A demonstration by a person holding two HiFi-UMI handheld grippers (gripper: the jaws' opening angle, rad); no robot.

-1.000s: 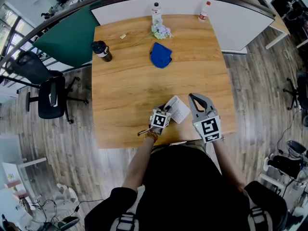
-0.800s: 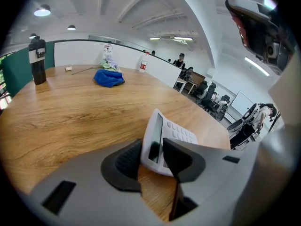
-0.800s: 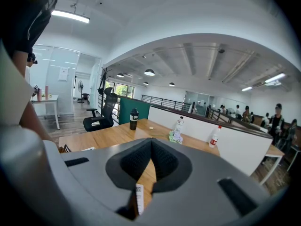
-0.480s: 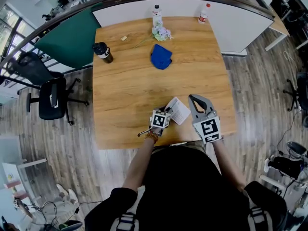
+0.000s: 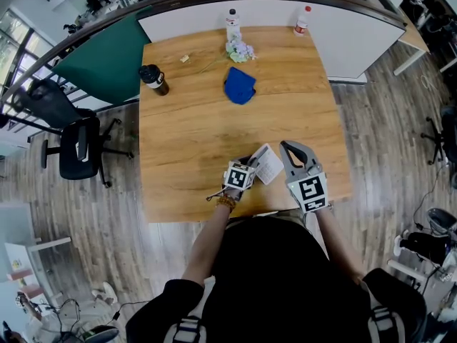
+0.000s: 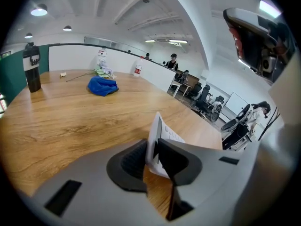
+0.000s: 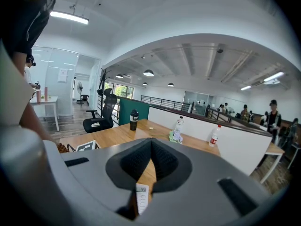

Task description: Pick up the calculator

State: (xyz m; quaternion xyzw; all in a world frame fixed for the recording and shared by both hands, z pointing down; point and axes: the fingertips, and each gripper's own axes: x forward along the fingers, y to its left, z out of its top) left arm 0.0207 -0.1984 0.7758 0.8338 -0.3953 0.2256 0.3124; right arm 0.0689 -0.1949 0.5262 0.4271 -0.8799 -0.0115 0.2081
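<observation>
The white calculator is near the table's front edge, between my two grippers. In the left gripper view the calculator stands tilted on its edge between the jaws of my left gripper. Those jaws are closing and both pads touch it. In the head view my left gripper reaches the calculator from its left. My right gripper rests just right of it, its jaws shut with nothing between them. In the right gripper view, below my right gripper, a strip of the calculator shows.
On the wooden table a blue cloth lies toward the far side. A black flask stands at the far left. A clear bottle, a small flower bunch and a red-capped bottle stand along the far edge. An office chair is left of the table.
The left gripper's jaws have closed in on the calculator, whose near edge has tipped up from the table. The right gripper has stayed put.
</observation>
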